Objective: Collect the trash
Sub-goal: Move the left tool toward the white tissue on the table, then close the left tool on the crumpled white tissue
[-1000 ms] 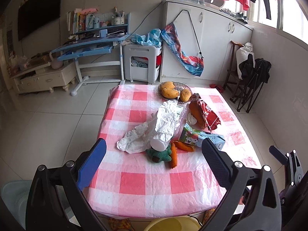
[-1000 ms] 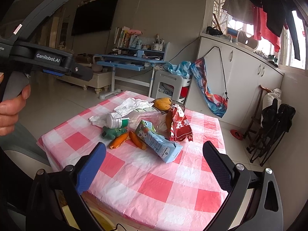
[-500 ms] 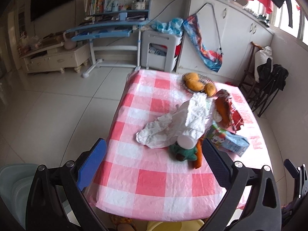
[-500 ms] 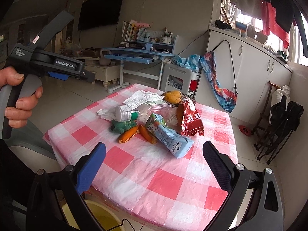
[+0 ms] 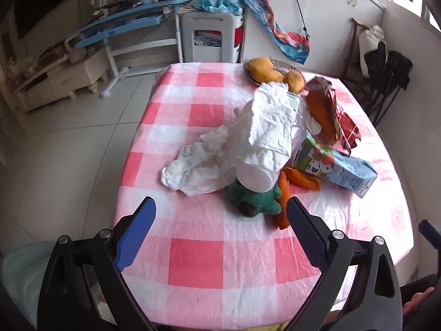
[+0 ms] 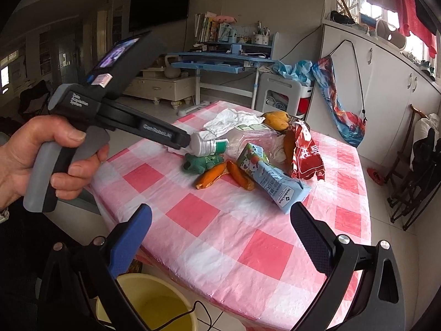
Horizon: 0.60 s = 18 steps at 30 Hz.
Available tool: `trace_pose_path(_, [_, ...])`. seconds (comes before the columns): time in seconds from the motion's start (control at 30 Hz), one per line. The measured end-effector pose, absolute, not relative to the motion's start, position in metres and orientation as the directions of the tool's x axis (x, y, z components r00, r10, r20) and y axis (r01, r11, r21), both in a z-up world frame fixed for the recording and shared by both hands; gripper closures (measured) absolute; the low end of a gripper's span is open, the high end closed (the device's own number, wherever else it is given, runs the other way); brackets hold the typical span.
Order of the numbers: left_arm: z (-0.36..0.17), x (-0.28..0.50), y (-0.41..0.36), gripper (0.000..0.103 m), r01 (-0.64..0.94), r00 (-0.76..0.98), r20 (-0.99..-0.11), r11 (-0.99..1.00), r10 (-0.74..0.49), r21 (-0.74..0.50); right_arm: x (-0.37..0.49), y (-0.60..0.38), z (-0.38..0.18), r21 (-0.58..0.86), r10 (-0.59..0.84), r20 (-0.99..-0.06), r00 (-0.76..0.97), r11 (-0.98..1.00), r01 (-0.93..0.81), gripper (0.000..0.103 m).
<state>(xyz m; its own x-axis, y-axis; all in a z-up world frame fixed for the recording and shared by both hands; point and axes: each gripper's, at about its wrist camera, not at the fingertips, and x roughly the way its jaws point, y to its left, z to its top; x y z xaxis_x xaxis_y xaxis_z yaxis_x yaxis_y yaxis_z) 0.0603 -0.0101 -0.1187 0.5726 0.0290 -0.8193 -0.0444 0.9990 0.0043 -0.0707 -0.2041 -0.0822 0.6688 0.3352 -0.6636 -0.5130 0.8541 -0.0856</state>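
Note:
A heap of trash lies on the pink checked tablecloth (image 5: 198,259): crumpled white paper (image 5: 248,138) draped over a clear plastic bottle with a white cap (image 5: 255,178), a blue drink carton (image 5: 344,169), a red snack bag (image 5: 335,113) and orange peels (image 5: 284,201). My left gripper (image 5: 220,226) hovers open just short of the bottle cap and the green plush toy (image 5: 253,200). In the right wrist view my right gripper (image 6: 220,229) stands open over the table's near edge, with the carton (image 6: 273,178) ahead. A hand (image 6: 35,151) holds the left gripper's handle there.
A yellow bucket (image 6: 154,303) stands on the floor under the table's near edge. A plate of yellow fruit (image 5: 271,71) sits at the far end. Beyond are a blue desk (image 5: 124,24), white cabinets (image 6: 386,82) and folded black chairs (image 6: 419,171).
The left gripper has moved forward and down toward the heap, now close to the bottle cap. The right gripper has shifted only slightly. Both stay open.

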Motion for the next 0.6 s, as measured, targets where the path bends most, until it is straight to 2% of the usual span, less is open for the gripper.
trace_pose_path(0.17, [-0.127,0.073,-0.019,0.011,-0.046,0.558,-0.828,0.998,0.054,0.034,-0.069,-0.200,-0.086,-0.108,0.330,-0.675,0.660,0.840,-0.532,0.006])
trace_pose_path(0.37, [-0.115,0.090,-0.019,0.010,-0.043,0.614,-0.789,0.999,0.015,-0.014,-0.057,-0.200,-0.090,-0.086,0.341,-0.689,0.640,0.838,-0.539,0.007])
trace_pose_path(0.6, [-0.109,0.134,-0.055,0.010,0.008,0.639,-0.767,0.997,0.050,0.072,-0.054,-0.205,-0.090,-0.073,0.345,-0.684,0.643,0.844,-0.531,0.007])
